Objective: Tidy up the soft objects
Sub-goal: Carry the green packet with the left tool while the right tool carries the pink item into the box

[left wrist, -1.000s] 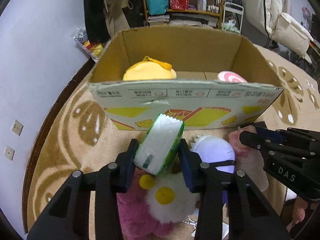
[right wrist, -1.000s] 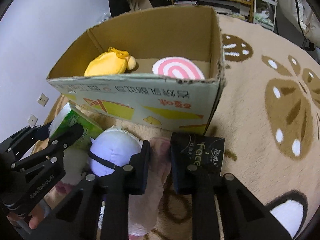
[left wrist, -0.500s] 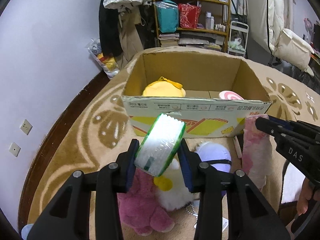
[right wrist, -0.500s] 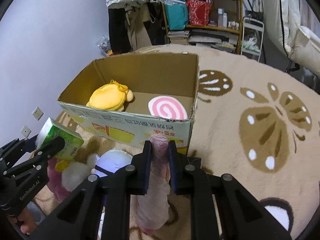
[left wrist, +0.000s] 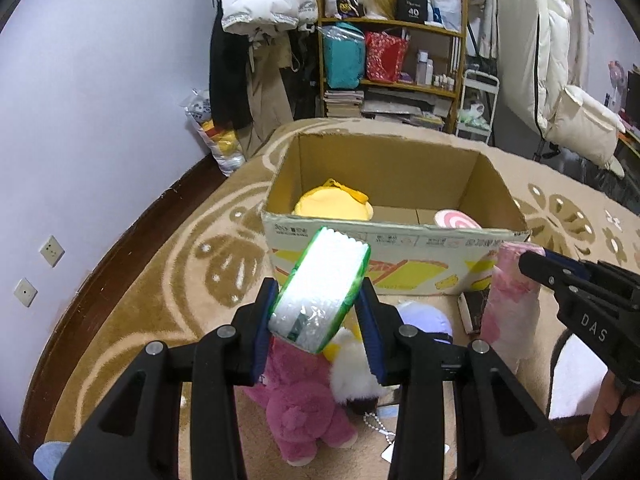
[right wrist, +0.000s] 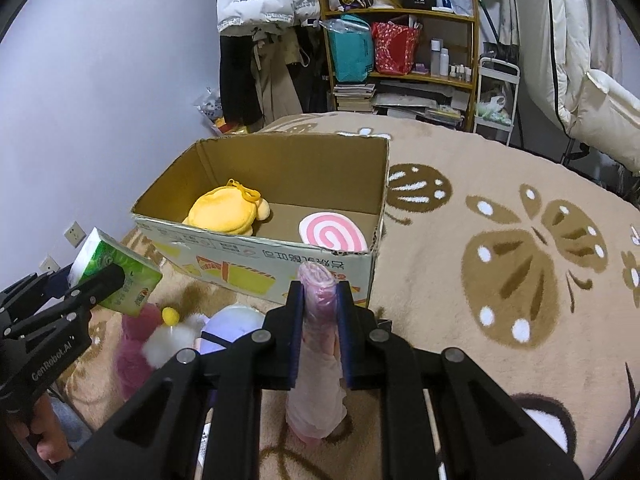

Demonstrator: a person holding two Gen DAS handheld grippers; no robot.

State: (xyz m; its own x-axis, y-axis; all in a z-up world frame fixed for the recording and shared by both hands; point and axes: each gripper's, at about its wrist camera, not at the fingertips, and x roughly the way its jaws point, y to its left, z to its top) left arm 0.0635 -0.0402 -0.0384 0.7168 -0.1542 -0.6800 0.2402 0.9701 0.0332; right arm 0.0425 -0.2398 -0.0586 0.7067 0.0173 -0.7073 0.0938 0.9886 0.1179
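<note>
My left gripper (left wrist: 318, 312) is shut on a green and white tissue pack (left wrist: 322, 288), held in the air in front of the open cardboard box (left wrist: 394, 236); the pack also shows in the right wrist view (right wrist: 116, 272). My right gripper (right wrist: 319, 300) is shut on a pink wrapped soft pack (right wrist: 318, 344) that hangs below the jaws, near the box's front right corner (right wrist: 370, 260); it shows in the left wrist view too (left wrist: 508, 300). A yellow plush (right wrist: 224, 212) and a pink-swirl plush (right wrist: 332, 232) lie inside the box.
On the carpet below lie a pink plush (left wrist: 304, 404), a white fluffy toy (left wrist: 352, 368), a lilac plush (left wrist: 424, 316) and a dark tissue packet (left wrist: 470, 308). A purple wall (left wrist: 100, 120) is on the left. Shelves (left wrist: 392, 60) and hanging clothes stand behind the box.
Both grippers have risen well above the carpet. My right gripper closed on the pink pack and lifted it. The left kept hold of the tissue pack.
</note>
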